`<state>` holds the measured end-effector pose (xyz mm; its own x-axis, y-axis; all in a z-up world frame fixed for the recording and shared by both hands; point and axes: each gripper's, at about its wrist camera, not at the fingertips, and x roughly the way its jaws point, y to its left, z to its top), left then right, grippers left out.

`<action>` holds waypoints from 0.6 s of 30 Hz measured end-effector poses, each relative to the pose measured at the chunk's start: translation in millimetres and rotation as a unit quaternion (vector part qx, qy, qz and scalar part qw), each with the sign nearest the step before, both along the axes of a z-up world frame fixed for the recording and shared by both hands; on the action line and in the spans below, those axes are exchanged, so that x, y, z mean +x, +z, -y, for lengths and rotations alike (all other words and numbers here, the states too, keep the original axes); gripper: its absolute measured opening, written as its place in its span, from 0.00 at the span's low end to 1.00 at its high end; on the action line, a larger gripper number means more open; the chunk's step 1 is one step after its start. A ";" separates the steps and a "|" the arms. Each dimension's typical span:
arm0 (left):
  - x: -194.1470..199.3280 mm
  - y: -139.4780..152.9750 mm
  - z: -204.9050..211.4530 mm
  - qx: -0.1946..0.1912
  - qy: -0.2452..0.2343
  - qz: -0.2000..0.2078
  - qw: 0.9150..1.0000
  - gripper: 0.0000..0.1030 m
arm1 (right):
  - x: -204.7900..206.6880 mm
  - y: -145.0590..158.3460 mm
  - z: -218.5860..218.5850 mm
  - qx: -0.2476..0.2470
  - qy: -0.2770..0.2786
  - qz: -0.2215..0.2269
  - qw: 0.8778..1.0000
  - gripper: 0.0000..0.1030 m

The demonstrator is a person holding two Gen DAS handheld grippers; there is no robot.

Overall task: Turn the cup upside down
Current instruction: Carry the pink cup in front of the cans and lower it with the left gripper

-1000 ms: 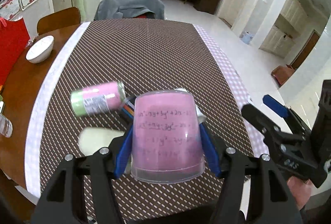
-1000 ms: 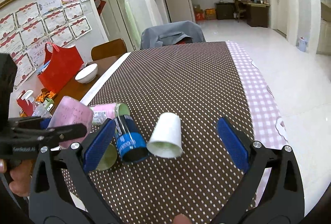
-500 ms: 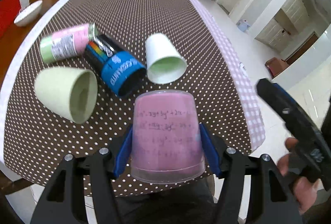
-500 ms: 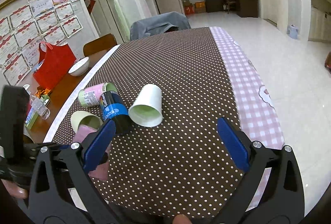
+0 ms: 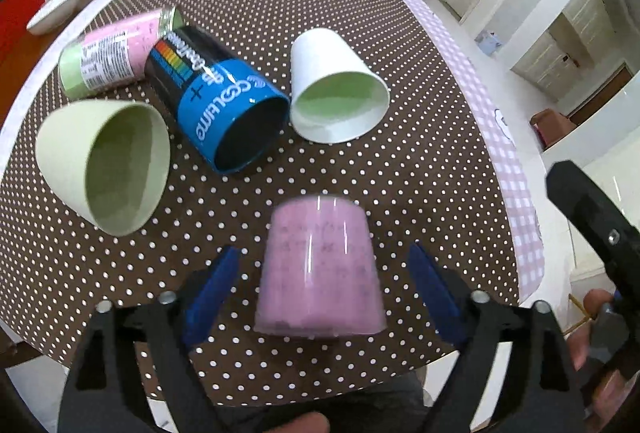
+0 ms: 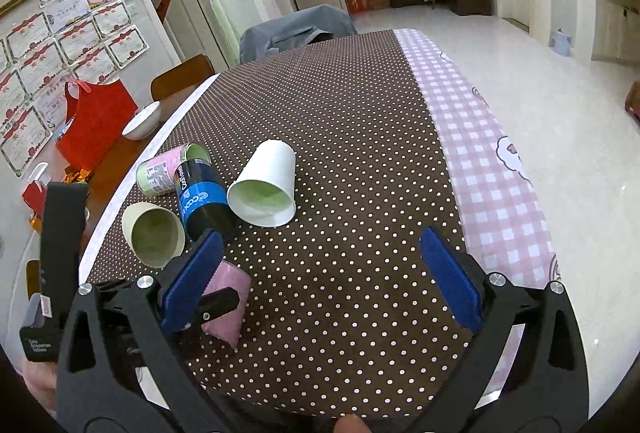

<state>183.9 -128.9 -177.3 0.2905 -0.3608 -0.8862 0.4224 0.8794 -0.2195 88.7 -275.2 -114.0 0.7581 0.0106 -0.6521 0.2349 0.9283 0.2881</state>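
The pink cup (image 5: 320, 269) stands upside down, mouth down, on the dotted brown tablecloth (image 5: 400, 173) near the table's front edge. My left gripper (image 5: 322, 293) is open, one blue pad on each side of the cup with a gap on both sides. In the right wrist view the pink cup (image 6: 226, 303) shows partly behind the left gripper (image 6: 192, 293). My right gripper (image 6: 320, 269) is open and empty, above the tablecloth to the right of the pink cup.
Lying on their sides behind the pink cup: a pale green cup (image 5: 108, 165), a blue and black cup (image 5: 224, 101), a white paper cup (image 5: 336, 85) and a pink and green can (image 5: 116, 53). A white bowl (image 5: 52, 9) and a red bag (image 6: 96, 125) stand at the left.
My left gripper lowered the pink cup onto the cloth and opened, letting it go. The cup now stands free between the pads. My right gripper stayed open.
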 end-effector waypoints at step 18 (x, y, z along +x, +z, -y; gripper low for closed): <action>-27.3 51.0 -47.0 0.026 0.034 0.120 0.992 0.86 | -3.4 15.3 -19.2 0.006 0.021 0.013 1.000 0.94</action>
